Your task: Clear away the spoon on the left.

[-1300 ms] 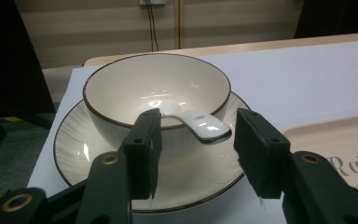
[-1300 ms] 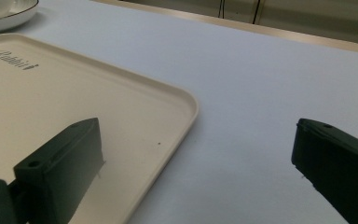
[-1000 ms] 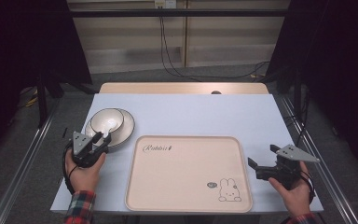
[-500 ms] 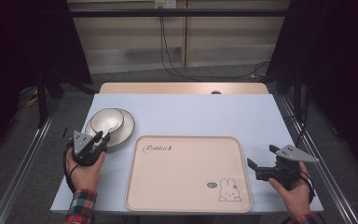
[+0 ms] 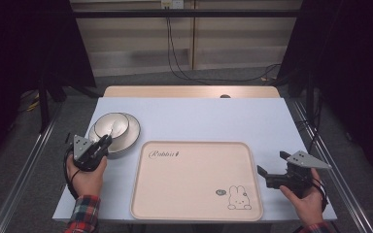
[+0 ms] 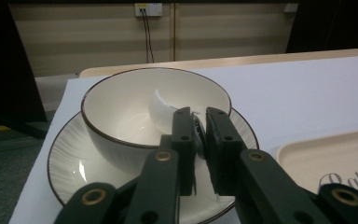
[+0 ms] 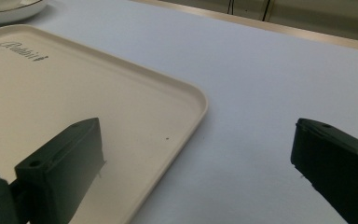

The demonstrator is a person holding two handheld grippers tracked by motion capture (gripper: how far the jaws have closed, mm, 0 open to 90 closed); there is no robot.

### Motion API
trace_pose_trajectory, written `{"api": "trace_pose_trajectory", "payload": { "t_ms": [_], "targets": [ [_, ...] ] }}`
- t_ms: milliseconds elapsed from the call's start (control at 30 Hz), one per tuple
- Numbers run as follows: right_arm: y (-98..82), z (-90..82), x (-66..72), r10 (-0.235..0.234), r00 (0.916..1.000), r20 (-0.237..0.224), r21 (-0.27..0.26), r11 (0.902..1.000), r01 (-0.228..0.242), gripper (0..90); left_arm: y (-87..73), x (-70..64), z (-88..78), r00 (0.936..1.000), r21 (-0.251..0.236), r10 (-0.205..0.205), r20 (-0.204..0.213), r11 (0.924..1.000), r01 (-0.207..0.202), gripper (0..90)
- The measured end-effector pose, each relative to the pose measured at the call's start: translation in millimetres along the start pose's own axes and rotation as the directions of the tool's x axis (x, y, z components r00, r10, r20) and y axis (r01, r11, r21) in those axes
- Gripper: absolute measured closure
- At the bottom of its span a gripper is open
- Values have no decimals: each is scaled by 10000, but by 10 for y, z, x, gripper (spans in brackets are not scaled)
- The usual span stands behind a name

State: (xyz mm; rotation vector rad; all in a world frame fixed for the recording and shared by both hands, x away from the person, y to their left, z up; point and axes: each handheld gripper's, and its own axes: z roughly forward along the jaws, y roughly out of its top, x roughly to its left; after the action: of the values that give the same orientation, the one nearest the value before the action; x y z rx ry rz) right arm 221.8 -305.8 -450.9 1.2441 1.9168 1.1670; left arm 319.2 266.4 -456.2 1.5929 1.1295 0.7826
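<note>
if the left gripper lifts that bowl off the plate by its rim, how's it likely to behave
The bowl looks like glazed ceramic, so it is probably stiff, fairly heavy and breakable. Its glossy rim may slip between the left gripper jaws, which pinch just one side, so it will likely tilt. It sits loose on the plate, so that should stay behind.

Bowl point(image 5: 111, 124) on plate point(image 5: 128, 136), left of tray point(image 5: 194, 194).

spoon point(image 6: 164, 108) handle hidden between left gripper point(image 6: 196, 140) jaws; tray point(image 7: 121, 98) cut off at 9 o'clock, right gripper view; plate point(image 7: 9, 10) clipped at 11
</note>
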Motion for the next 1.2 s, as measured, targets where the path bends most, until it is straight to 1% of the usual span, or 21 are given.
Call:
{"api": "trace_pose_trajectory", "payload": {
  "t_ms": [100,133,167,200,233,333,367,400,433,467,500,567,633,667,767,800,900,1033,1100,1133,1200],
  "targets": [
    [-2,-3,1,0,10000,-26,3,10000,0,19,29,-2,13,10000,-16,-6,-27,10000,6,846],
    [0,-7,2,47,9999,-103,14,10000,-47,19,37,2,17,10000,-36,-44,42,10000,44,845],
    [1,-8,0,40,10000,-85,4,10000,-40,19,42,6,22,9999,-77,-139,34,9999,139,846],
    [1,-8,0,40,10000,-85,4,10000,-40,19,42,6,22,9999,-77,-139,34,9999,139,846],
    [-1,-9,-10,-6,10000,-89,-21,10000,6,19,54,16,23,9997,-80,-253,54,9996,254,846],
    [-3,-13,-15,23,10000,-32,-42,10000,-23,20,79,25,30,9994,-102,-346,70,9993,346,848],
    [-2,-18,-17,55,9999,-86,-49,10000,-56,20,95,34,35,9990,-101,-418,153,9991,420,849],
    [-2,-18,-17,55,9999,-86,-49,10000,-56,20,112,40,39,9988,-104,-475,104,9988,476,849],
    [-3,-20,-16,55,9999,-102,-50,10000,-56,19,144,52,52,9976,-157,-657,199,9977,660,849],
    [-3,-20,-16,55,9999,-102,-50,10000,-56,19,144,52,52,9976,-157,-657,199,9977,660,849],
    [-3,-21,-14,48,9999,-119,-57,10000,-48,19,183,48,67,9967,-158,-805,132,9966,807,848],
    [-2,-23,-15,52,9999,-151,-79,10000,-54,20,233,55,85,9972,-169,-717,197,9973,720,849],
    [-2,-25,-21,66,9998,-164,-89,9999,-67,20,287,53,104,9969,-160,-751,222,9970,755,849],
    [-2,-25,-21,66,9998,-164,-89,9999,-67,20,287,53,104,9969,-160,-751,222,9970,755,849],
    [-2,-28,-30,74,9999,-96,-132,9999,-75,19,386,43,167,9971,-223,-712,264,9972,718,849],
    [-2,-28,-30,74,9999,-96,-132,9999,-75,19,386,43,167,9971,-223,-712,264,9972,718,849],
    [-2,-35,-39,100,9998,-142,-157,9998,-102,19,465,48,237,9974,-332,-680,241,9971,687,849],
    [-6,-39,-41,71,9999,-148,-160,9998,-73,19,506,61,301,9977,-480,-668,133,9966,674,850],
    [-7,-39,-42,66,9999,-137,-164,9998,-68,19,518,70,341,9977,-586,-667,145,9960,675,849],
    [-8,-40,-45,124,9998,-176,-141,9998,-126,19,534,74,390,9987,-671,-503,91,9965,508,849],
    [-10,-40,-47,156,9997,-162,-129,9998,-158,18,540,72,419,9987,-743,-503,62,9959,506,848]
  ]
}}
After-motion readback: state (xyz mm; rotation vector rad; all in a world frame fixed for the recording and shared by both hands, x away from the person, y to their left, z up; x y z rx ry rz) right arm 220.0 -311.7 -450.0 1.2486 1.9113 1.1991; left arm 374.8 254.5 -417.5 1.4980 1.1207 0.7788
